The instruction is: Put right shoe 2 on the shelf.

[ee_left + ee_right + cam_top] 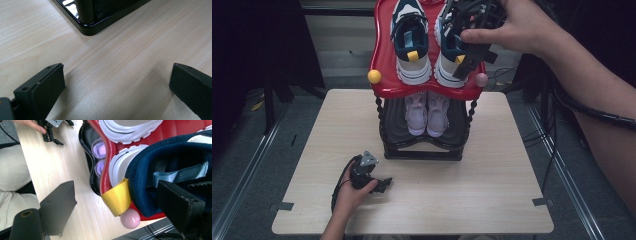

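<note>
**A:** What did the scene show from above?

**B:** A two-tier shoe rack stood on a pale wooden table [492,200]. Its red top tray [384,60] held a pair of navy-and-white sneakers, heels towards the person. A pale pink pair [427,114] sat on the black shelf below. The right gripper [469,55] hung at the heel of the right-hand sneaker [447,70].

**B:** In the right gripper view its jaws were spread. One sat inside the collar of that sneaker, the other outside, clear of the yellow heel loop [117,197]. Neither pad appeared to press on the shoe.

**A:** And the other hand?

**B:** The left gripper [379,184] rested on the table near the rack's base [87,27], jaws wide apart with nothing between them.

**A:** What would have made the release clean?

**B:** Probably lifting the inner jaw straight up out of the collar, so it did not snag the padding or drag the heel over the tray's front rim, near the pink ball [130,218].
</note>
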